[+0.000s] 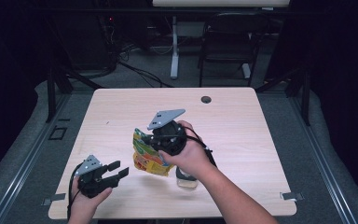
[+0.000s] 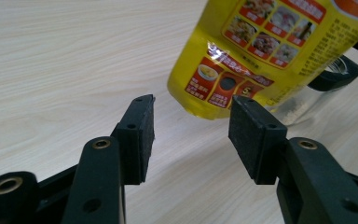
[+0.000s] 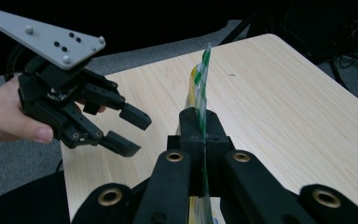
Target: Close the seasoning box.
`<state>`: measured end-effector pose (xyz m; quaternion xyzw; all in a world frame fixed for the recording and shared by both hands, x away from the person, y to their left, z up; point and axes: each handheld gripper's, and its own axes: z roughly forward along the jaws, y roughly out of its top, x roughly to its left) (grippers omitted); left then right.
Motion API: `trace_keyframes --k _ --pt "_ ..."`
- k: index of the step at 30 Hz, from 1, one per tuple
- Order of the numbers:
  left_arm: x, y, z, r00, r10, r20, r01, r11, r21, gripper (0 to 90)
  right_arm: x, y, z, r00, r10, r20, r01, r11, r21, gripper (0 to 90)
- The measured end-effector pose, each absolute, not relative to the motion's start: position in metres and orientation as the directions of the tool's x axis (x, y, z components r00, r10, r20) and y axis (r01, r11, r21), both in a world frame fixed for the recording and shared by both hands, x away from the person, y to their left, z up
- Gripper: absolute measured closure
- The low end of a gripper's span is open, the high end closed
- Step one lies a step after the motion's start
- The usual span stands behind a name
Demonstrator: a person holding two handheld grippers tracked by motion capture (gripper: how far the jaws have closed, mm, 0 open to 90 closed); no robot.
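A yellow food pouch point(image 1: 148, 156) is held above the wooden table point(image 1: 242, 135) by the right gripper point(image 3: 200, 126), whose jaws are clamped tight on the pouch's thin edge. Just beside the pouch's lower end, a glass jar point(image 1: 187, 179) is seen on the table. The left gripper point(image 1: 119, 170) is kept near the pouch, its jaws spread wide with nothing between them.

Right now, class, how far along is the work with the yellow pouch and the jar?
Done: the right gripper has pinched the pouch by its edge and holds it off the table. In hand: the pouch hangs beside the jar, whose mouth shows behind it in the left gripper view. Left: the left gripper is open and apart from the pouch, holding nothing. Whether the pouch is open I cannot tell.
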<state>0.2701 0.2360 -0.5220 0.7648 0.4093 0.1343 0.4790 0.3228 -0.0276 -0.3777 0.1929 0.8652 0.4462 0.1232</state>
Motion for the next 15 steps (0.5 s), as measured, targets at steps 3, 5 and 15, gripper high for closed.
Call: trace_keyframes --k 3,5,15 --pt "0.271 0.233 -0.525 0.645 0.741 -0.186 0.497 -0.223 0.839 50.3 0.323 -0.03 -0.377 -0.895 0.445 -0.039 0.224 0.523 0.822 90.0" --pt "0.272 0.231 -0.527 0.653 0.731 -0.198 0.498 -0.217 0.84 50.0 0.323 -0.031 -0.377 -0.894 0.446 -0.038 0.223 0.519 0.825 90.0" --pt "0.275 0.229 -0.536 0.65 0.728 -0.221 0.503 -0.193 0.843 49.5 0.32 -0.034 -0.373 -0.898 0.439 -0.037 0.209 0.498 0.842 90.0"
